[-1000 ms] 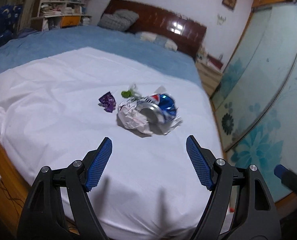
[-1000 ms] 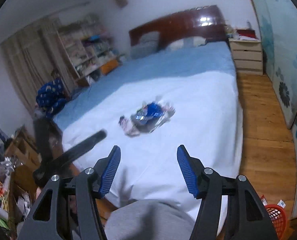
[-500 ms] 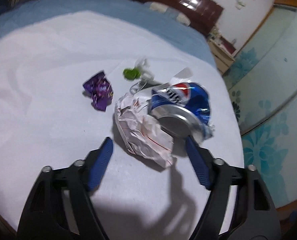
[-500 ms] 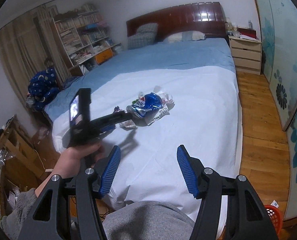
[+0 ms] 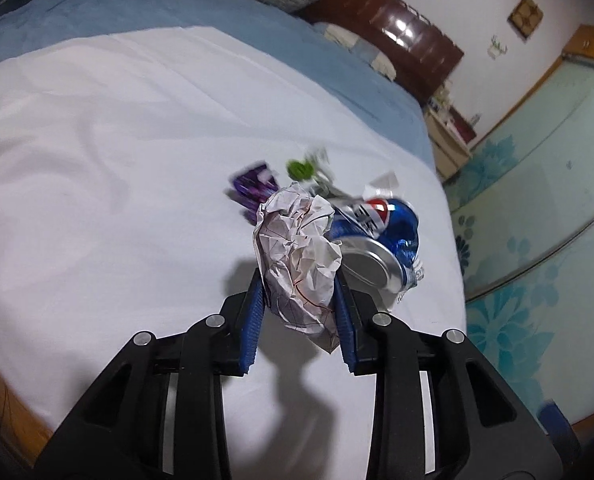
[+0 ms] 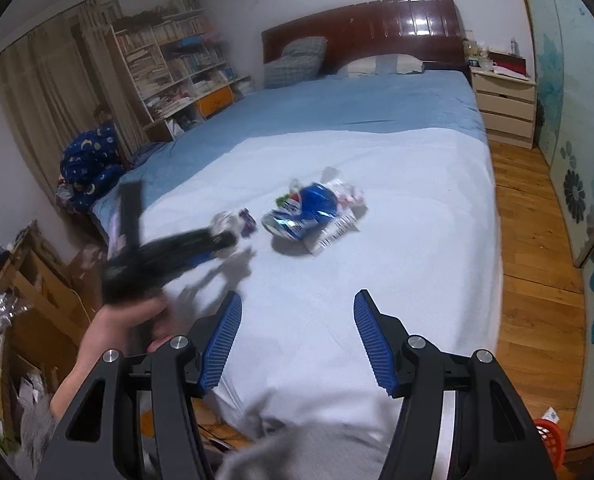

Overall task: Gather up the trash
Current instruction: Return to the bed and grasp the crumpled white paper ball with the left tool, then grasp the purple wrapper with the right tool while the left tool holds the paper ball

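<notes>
My left gripper is shut on a crumpled white paper ball, held just above the white sheet. In the right wrist view the left gripper is blurred, with the paper ball at its tip. A crushed blue Pepsi can lies right beside the ball. It also shows in the right wrist view. A purple wrapper and a green scrap lie behind. My right gripper is open and empty over the bed's near edge.
A white printed wrapper lies under the can. The bed has a blue cover and a wooden headboard. A red basket stands on the wooden floor at the lower right. A nightstand and bookshelves stand beyond.
My left gripper moved forward to the trash pile, closed on the crumpled paper ball and lifted it slightly. The right gripper stayed open and nearly still.
</notes>
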`<action>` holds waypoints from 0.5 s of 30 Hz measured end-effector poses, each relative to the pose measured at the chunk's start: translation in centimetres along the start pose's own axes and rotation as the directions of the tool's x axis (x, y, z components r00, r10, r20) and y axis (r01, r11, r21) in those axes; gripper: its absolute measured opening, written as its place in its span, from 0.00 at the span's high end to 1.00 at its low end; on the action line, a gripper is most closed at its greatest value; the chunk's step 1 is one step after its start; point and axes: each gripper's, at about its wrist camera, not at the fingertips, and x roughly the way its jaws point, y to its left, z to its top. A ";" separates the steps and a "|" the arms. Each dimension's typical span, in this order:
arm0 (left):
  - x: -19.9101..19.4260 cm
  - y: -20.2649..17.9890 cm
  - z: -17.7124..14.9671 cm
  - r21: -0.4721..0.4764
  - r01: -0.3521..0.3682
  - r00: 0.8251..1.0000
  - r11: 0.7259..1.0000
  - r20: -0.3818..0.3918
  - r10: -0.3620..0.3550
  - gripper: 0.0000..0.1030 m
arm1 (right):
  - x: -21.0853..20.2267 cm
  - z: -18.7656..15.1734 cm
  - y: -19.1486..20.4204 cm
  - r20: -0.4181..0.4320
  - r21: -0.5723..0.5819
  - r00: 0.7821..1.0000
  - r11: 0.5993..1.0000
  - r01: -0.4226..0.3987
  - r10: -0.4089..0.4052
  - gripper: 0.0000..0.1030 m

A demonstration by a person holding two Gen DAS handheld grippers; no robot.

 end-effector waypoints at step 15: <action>-5.3 8.1 1.9 -0.147 0.009 0.996 0.989 0.091 0.005 0.69 | 22.3 6.1 11.2 -0.019 -0.203 0.998 0.978 0.051 -0.056 0.44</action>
